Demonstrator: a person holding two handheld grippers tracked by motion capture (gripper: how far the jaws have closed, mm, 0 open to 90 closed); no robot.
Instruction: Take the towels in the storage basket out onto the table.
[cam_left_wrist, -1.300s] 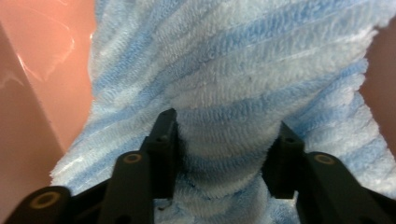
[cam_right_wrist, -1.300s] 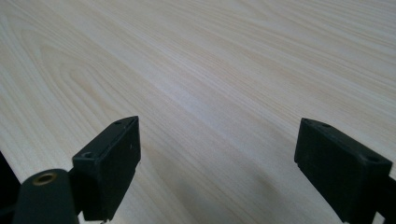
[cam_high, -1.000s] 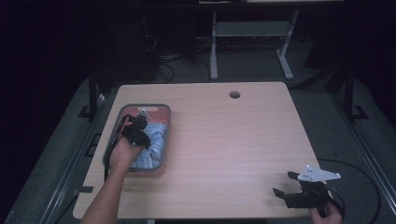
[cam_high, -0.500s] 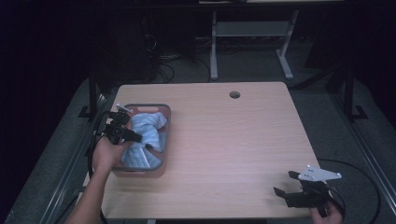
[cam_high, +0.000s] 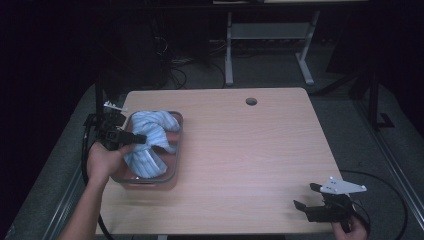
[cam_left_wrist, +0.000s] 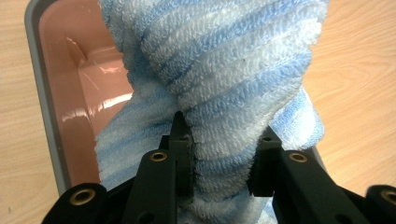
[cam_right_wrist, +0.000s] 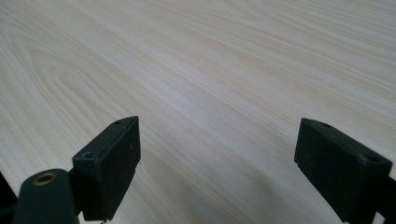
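Note:
A blue-and-white striped towel (cam_high: 150, 137) lies bunched in a pink tray with a grey rim (cam_high: 178, 145) at the table's left side. My left gripper (cam_high: 137, 139) reaches in from the tray's left edge and is shut on a thick fold of the towel (cam_left_wrist: 229, 107), which is lifted and twisted above the tray's pink floor (cam_left_wrist: 98, 88). Near the front right corner of the table my right gripper (cam_high: 302, 196) stands open, low over bare wood, with nothing between its fingers (cam_right_wrist: 116, 163).
The wooden table (cam_high: 260, 150) has a round cable hole (cam_high: 251, 101) at the back. Beyond the far edge stand a white metal frame (cam_high: 270, 35) and cables on the dark floor. A black cable loops off the table's right edge (cam_high: 395, 195).
My left gripper has pulled back from over the tray to its left edge, dragging the towel up and leftward in its jaws. The right gripper has stayed where it was.

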